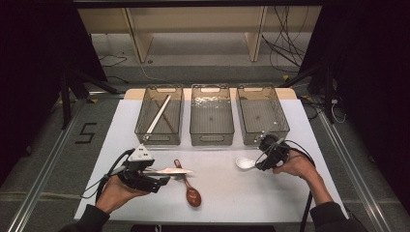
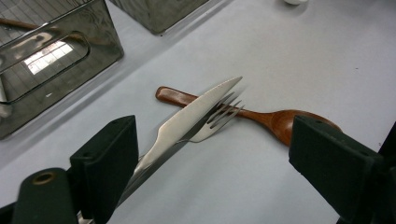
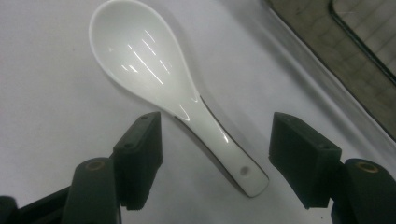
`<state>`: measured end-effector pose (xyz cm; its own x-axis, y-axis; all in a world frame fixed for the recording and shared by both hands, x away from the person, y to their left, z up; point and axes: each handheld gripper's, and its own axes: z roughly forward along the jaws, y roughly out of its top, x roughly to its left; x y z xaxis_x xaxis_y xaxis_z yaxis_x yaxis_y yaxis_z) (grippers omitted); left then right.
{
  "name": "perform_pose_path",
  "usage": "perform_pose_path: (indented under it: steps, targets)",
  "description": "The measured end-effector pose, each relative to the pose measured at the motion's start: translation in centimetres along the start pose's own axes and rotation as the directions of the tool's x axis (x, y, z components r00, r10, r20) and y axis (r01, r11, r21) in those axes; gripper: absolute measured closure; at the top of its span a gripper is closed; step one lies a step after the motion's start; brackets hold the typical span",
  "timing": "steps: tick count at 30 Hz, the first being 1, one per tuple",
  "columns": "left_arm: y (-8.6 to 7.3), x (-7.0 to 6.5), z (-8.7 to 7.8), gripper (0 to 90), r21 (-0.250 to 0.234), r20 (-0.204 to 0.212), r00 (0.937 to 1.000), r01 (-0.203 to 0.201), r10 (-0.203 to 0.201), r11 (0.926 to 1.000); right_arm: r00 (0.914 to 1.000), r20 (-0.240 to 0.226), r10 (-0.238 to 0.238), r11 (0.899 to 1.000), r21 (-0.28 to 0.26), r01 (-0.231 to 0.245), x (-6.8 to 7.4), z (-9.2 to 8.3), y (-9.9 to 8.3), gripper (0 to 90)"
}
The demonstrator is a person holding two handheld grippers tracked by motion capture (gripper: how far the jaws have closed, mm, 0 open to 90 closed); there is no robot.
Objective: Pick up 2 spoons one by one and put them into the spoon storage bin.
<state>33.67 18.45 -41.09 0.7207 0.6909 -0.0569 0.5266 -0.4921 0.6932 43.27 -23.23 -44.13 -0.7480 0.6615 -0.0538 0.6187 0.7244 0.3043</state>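
Your right gripper [image 3: 212, 156] has its fingers released and standing either side of the white spoon's [image 3: 154, 74] handle on the table [image 3: 46, 116] without touching it, while your left gripper's [image 2: 215, 158] fingers gape apart around the knife [image 2: 187, 123] and fork [image 2: 217, 121].

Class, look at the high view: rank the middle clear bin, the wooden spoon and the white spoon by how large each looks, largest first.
1. The middle clear bin, by far the largest.
2. The wooden spoon.
3. The white spoon, smallest, though the right hand-held gripper covers part of its handle, so its full length is unsure.
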Motion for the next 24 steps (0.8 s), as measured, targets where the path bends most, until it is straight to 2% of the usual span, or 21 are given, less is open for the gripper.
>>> perform_pose_path:
  steps: [7,11,24]
  targets:
    - [0.0,-0.1,0.0,15.4,0.001,0.006,1.0000,-0.004,0.004,1.0000,0.9988,-0.023,-0.044,0.999,0.025,0.044,0.4,1.0,0.7,40.0]
    - [-0.1,0.0,0.0,15.4,0.003,0.009,0.9999,-0.007,0.007,1.0000,0.9981,-0.025,-0.055,0.997,0.049,0.057,0.7,1.3,0.8,47.3]
    - [0.0,-0.4,0.2,15.7,0.010,0.013,0.9997,-0.021,0.021,0.9997,0.9949,-0.054,-0.086,0.994,0.069,0.089,1.4,0.7,0.4,71.3]
